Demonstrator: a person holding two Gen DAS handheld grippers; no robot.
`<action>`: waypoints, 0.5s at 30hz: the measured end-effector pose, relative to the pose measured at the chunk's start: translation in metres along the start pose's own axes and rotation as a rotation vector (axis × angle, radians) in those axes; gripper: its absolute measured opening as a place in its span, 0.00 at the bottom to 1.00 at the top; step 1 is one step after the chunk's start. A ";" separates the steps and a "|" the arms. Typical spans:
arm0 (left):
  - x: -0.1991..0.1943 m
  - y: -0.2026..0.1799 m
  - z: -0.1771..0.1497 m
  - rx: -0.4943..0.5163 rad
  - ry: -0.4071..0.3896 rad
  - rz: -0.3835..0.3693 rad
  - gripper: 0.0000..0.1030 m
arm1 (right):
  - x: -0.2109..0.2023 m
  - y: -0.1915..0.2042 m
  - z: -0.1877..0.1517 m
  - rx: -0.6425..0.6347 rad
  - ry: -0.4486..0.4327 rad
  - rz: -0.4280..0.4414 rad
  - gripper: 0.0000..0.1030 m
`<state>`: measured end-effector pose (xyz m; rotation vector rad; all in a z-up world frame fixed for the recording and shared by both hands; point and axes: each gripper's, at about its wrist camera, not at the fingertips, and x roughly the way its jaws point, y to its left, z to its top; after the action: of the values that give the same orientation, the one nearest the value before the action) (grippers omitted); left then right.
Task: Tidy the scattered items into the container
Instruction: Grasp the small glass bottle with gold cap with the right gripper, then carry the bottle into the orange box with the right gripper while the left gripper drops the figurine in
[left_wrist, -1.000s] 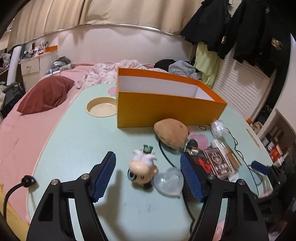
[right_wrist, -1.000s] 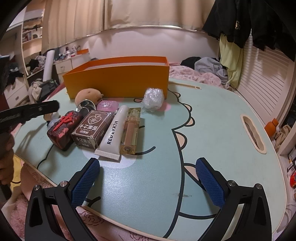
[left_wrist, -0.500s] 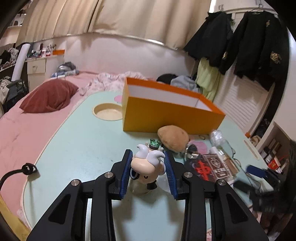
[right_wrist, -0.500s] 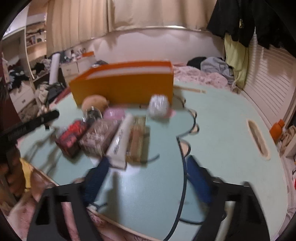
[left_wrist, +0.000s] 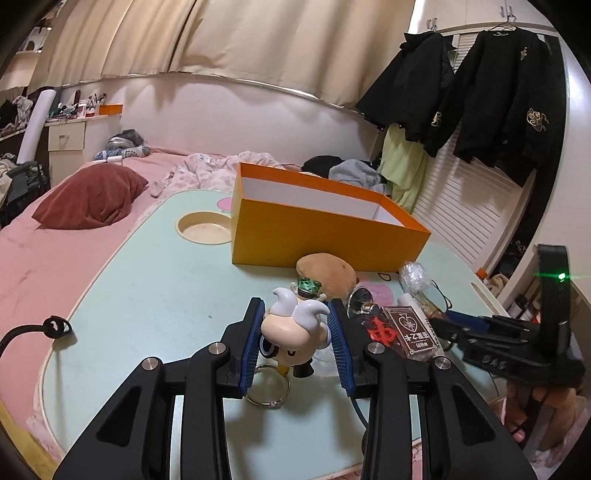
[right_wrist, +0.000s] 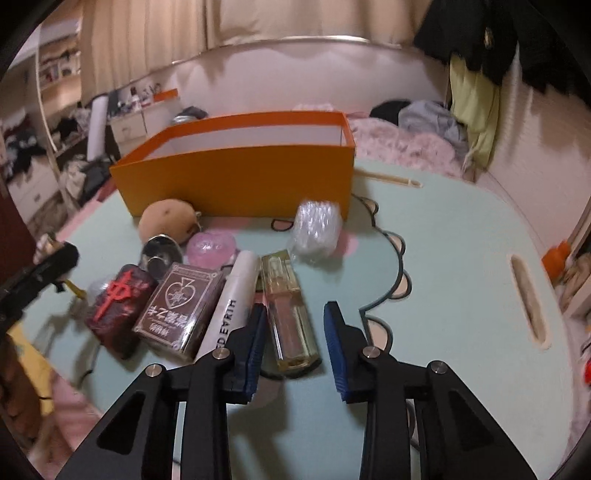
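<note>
the left gripper (left_wrist: 295, 341) is clamped on a small cartoon figurine (left_wrist: 293, 334) with a cream face, white horns and a green cap; both blue pads press its sides, and it looks lifted off the table (left_wrist: 147, 288), with a metal key ring (left_wrist: 267, 387) hanging under it. straight ahead of this gripper, beyond a brown plush (left_wrist: 327, 269), stands the orange box (left_wrist: 317, 232), open at the top with white inner walls. just to the gripper's right lie a dark red mahjong-tile block (left_wrist: 380, 332) and a brown card box (left_wrist: 412, 334), and past them the right gripper's black body shows at the frame edge.

the right gripper (right_wrist: 295, 341) has its jaws parted, one on each side of a clear yellow-tinted bottle (right_wrist: 291, 314) that lies flat on the table; the left pad is close to the bottle, the right pad stands off it, and whether either touches cannot be told. touching the bottle on the gripper's left is a white tube (right_wrist: 231, 302), then the card box and the mahjong-tile block in a row. ahead of these sit a pink heart-shaped piece (right_wrist: 210, 247), a small metal funnel-like piece (right_wrist: 160, 253), the plush, and a crinkled clear wrap bundle (right_wrist: 317, 229). the orange box stands behind them all, well ahead of the gripper.
</note>
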<state>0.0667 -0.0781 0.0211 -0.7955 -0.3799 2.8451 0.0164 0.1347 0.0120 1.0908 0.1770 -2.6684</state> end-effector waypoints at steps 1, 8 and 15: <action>0.000 0.000 0.000 -0.002 0.001 0.001 0.36 | 0.000 0.000 -0.001 0.003 -0.008 -0.007 0.22; -0.004 0.000 0.009 0.008 -0.011 0.004 0.36 | -0.009 -0.016 -0.001 0.057 -0.039 0.087 0.16; -0.002 -0.008 0.069 0.065 -0.027 0.032 0.36 | -0.038 -0.025 0.051 0.069 -0.179 0.158 0.16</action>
<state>0.0329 -0.0846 0.0816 -0.7590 -0.2794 2.8843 0.0018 0.1553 0.0754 0.8409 -0.0343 -2.6277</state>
